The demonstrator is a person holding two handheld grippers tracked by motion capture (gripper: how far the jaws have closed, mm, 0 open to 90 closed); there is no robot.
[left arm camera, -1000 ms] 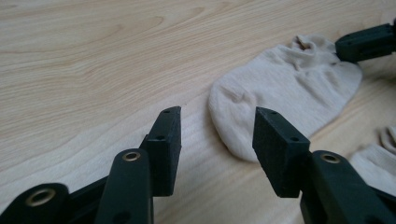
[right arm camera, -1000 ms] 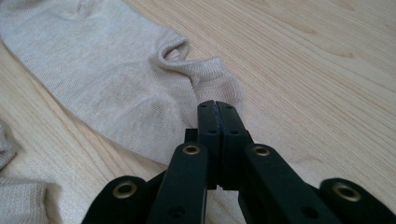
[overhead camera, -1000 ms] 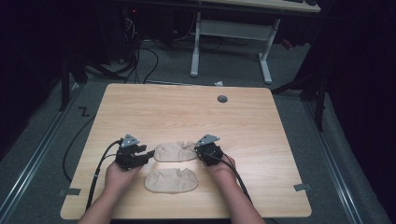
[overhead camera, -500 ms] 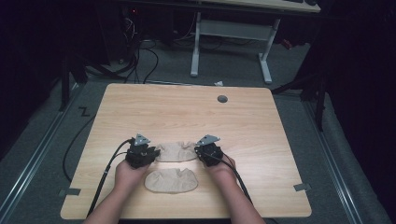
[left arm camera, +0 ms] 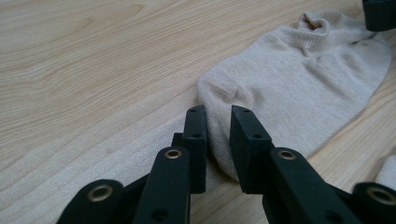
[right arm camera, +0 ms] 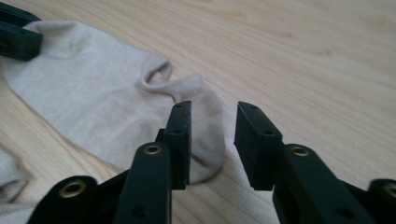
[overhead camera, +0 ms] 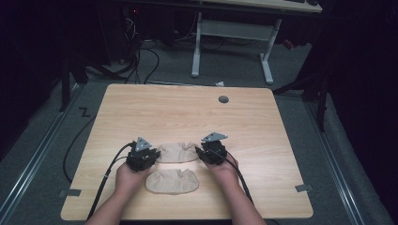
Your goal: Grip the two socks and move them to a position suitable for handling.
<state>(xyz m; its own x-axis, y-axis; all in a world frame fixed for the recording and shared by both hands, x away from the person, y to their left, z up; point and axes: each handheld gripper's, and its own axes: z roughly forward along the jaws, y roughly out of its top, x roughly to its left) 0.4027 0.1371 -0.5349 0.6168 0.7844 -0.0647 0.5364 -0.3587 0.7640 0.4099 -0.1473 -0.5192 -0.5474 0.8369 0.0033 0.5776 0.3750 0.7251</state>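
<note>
1. A pale wooden table [overhead camera: 187, 112] stands in a dim room, with a grey floor and a white desk frame behind it.
2. The far sock [overhead camera: 176, 152], beige and lying flat crosswise on the near half of the table, is the thing in hand. Its toe end [left arm camera: 299, 88] lies toward the left gripper, its cuff [right arm camera: 93, 102] toward the right one.
3. The left gripper [left arm camera: 217, 116] has slid inward over the last second, from just left of the sock to its toe end. Its jaws are narrow and straddle the fabric edge, but the cloth shows no pucker from a firm pinch.
4. The right gripper [right arm camera: 212, 112] has hardly moved. Its jaws stand wider, with the cuff's corner lying in the gap by one jaw, not clamped.
5. My reading: both ends are now bracketed, so closing and lifting the sock is the next step.
6. A second sock [overhead camera: 172, 182] lies just nearer the person, apart from the first and between the forearms, untouched.
7. As for containers, nothing on the table serves as one. Both socks rest on bare wood, and a grey grommet [overhead camera: 223, 99] sits toward the far edge.
</note>
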